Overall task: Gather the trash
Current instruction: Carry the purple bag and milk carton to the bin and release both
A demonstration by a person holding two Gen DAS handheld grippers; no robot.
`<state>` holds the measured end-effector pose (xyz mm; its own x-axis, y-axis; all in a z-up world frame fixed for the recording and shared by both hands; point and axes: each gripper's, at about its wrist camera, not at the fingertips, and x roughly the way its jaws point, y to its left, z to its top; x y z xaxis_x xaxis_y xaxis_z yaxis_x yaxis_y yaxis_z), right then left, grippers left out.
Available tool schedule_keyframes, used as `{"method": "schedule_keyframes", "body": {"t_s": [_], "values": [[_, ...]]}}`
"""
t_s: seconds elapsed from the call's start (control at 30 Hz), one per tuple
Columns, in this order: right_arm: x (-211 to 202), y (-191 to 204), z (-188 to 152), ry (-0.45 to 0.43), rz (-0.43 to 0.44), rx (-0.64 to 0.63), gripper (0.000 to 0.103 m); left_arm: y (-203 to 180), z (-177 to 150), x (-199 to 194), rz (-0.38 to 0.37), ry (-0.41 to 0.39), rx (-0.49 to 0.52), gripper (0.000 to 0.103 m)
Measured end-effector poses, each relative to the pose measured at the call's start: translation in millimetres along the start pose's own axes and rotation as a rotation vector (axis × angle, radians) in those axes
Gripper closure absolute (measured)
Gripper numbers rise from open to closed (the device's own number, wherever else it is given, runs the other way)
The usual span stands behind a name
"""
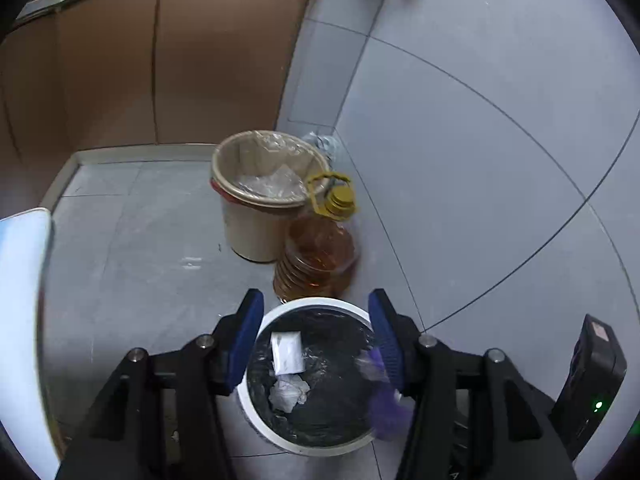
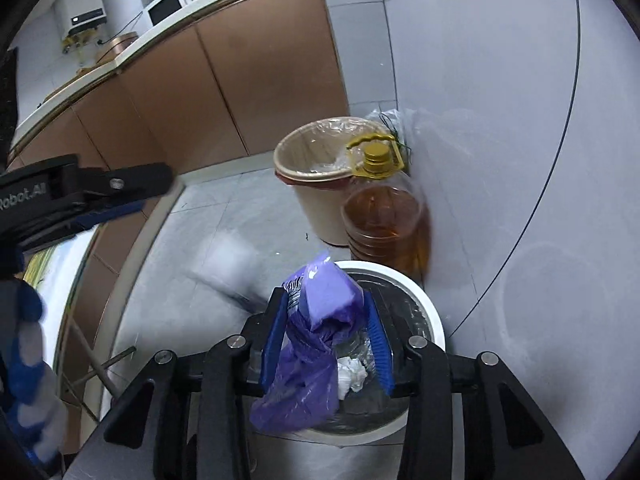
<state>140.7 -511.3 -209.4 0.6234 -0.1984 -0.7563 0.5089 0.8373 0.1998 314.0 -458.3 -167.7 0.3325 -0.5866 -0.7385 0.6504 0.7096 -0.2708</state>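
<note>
A white-rimmed trash bin [image 1: 280, 312] with a black liner stands on the floor below both grippers; it also shows in the right wrist view [image 2: 428, 312]. Inside lie a white card [image 1: 286, 352] and crumpled paper [image 1: 288, 394]. My left gripper [image 1: 316, 308] is open and empty above the bin. My right gripper [image 2: 326, 300] is shut on a purple plastic bag [image 2: 316, 340] and holds it over the bin's near edge. The bag also shows blurred in the left wrist view [image 1: 386, 404].
A beige lined bucket [image 1: 256, 200] and a bottle of amber oil [image 1: 320, 256] with a yellow cap stand against the grey tiled wall [image 1: 480, 140]. Brown cabinets [image 1: 180, 60] stand behind them. A white blurred object [image 2: 232, 264] shows over the floor, left of the bin.
</note>
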Motion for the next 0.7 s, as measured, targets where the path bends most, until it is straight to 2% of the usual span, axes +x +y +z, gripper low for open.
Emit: {"method": "schedule_keyframes", "body": {"t_s": [0.07,0.23,0.33,0.57,0.7], "values": [[2,-4,-1,-0.004,-0.012,0.001,0.054,2,-3,-4,-0.020,0.002,-0.008,0.050],[-8,-3,-4,-0.016,-0.007,0.012,0.053,17,-9,-46,-0.023,-0.060,-0.016,0.050],[-24,4,-6,-0.040,0.010,0.012,0.053,25,-16,-85,-0.001,-0.128,-0.020,0.050],[-94,45,-9,-0.126,0.084,-0.014,0.053,51,-38,-178,0.033,-0.218,-0.043,0.050],[-139,84,-12,-0.175,0.146,-0.076,0.053,64,-58,-238,0.090,-0.284,-0.026,0.050]]}}
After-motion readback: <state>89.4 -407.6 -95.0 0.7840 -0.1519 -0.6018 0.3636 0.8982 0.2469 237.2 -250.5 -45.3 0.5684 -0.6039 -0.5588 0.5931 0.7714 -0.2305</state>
